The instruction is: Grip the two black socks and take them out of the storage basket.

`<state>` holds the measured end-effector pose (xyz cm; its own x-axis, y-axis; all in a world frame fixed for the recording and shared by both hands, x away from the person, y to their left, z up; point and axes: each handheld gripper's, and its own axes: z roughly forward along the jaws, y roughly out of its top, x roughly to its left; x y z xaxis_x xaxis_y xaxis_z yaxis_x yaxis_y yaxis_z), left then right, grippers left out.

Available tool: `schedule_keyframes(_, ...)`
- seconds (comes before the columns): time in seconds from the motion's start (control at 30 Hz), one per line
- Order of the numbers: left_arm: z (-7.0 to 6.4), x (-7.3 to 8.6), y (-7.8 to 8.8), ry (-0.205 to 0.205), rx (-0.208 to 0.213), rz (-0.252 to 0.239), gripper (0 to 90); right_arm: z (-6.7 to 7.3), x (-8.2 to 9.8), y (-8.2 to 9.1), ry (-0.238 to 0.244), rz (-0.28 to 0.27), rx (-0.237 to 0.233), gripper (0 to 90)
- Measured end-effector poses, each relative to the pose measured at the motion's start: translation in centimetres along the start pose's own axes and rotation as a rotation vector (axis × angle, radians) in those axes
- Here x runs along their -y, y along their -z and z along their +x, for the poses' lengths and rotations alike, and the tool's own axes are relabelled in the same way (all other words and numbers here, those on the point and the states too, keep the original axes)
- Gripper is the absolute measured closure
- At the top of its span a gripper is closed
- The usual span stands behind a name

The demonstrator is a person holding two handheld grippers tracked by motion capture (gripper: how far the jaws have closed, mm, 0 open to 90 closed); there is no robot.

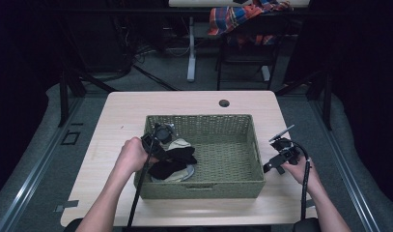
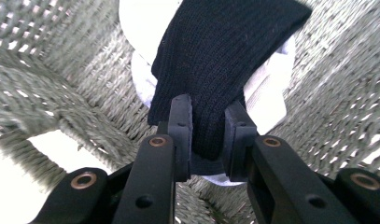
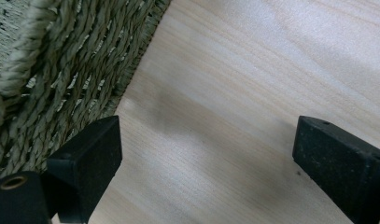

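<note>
A woven green basket [image 1: 199, 117] stands in the middle of a light wooden table [image 1: 121, 121]. In its left half lies a black knit cloth [image 1: 177, 159] on top of pale cloth [image 1: 181, 143]. My left gripper [image 1: 165, 150] reaches in over the basket's left wall. Its pads are shut on the lower edge of the black knit cloth [image 2: 225, 51], with white cloth [image 2: 136, 23] and the basket weave [image 2: 61, 93] behind it. My right gripper [image 1: 273, 154] hovers over the table to the right of the basket. Its jaws stand wide apart, with bare wood [image 3: 253, 70] between them and the basket's outer wall [image 3: 61, 70] at the left.
The right half of the basket floor [image 1: 228, 154] is bare. A round cable hole [image 1: 224, 103] sits near the table's far edge. Beyond the table are a white table leg [image 1: 190, 48] and a chair with a plaid cloth [image 1: 242, 17].
</note>
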<state>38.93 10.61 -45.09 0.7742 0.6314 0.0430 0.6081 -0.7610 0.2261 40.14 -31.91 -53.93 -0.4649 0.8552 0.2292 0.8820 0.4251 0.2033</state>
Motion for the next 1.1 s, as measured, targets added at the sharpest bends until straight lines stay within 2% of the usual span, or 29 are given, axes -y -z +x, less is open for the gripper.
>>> schedule_keyframes(0.1,0.0,0.0,0.9,0.001,-0.001,-0.019,77.1,0.0,0.0,0.0,0.0,-0.003,-0.001,8.2)
schedule_keyframes(0.13,0.0,0.0,1.1,0.0,-0.006,-0.028,77.1,0.1,0.1,-0.1,-0.013,-0.021,-0.002,8.2)
schedule_keyframes(0.2,0.0,-0.1,1.5,-0.002,-0.006,-0.037,77.0,0.0,0.0,0.0,0.001,-0.004,0.001,8.2)
schedule_keyframes(0.27,0.0,-0.3,1.9,-0.007,-0.008,-0.039,77.0,0.0,0.0,0.0,0.001,-0.004,-0.015,8.2)
schedule_keyframes(0.3,0.0,-0.4,2.1,-0.008,-0.01,-0.039,77.0,0.2,0.1,-0.1,-0.024,-0.033,-0.017,8.2)
schedule_keyframes(0.47,0.3,-0.7,3.0,-0.013,0.006,-0.048,76.9,0.1,0.1,-0.1,-0.018,-0.026,-0.003,8.2)
schedule_keyframes(0.57,0.5,-0.7,3.3,-0.009,0.004,-0.056,76.9,0.2,0.1,-0.1,-0.023,-0.032,-0.017,8.2)
schedule_keyframes(0.83,1.0,-0.8,4.8,-0.012,-0.004,-0.07,76.9,0.2,0.1,-0.1,-0.023,-0.034,-0.016,8.2)
schedule_keyframes(0.93,1.3,-0.7,5.4,-0.007,-0.019,-0.081,76.8,0.2,0.1,-0.2,-0.024,-0.031,-0.017,8.2)
schedule_keyframes(0.97,1.4,-0.6,5.6,-0.002,-0.021,-0.085,76.8,0.1,0.0,-0.1,-0.008,-0.011,-0.001,8.2)
schedule_keyframes(1.0,1.5,-0.5,5.7,0.003,-0.021,-0.085,76.8,0.0,0.0,0.0,0.002,-0.001,-0.017,8.2)
schedule_keyframes(1.1,1.7,-0.4,6.1,0.018,-0.03,-0.1,76.6,0.1,0.0,0.0,-0.004,-0.006,-0.016,8.2)
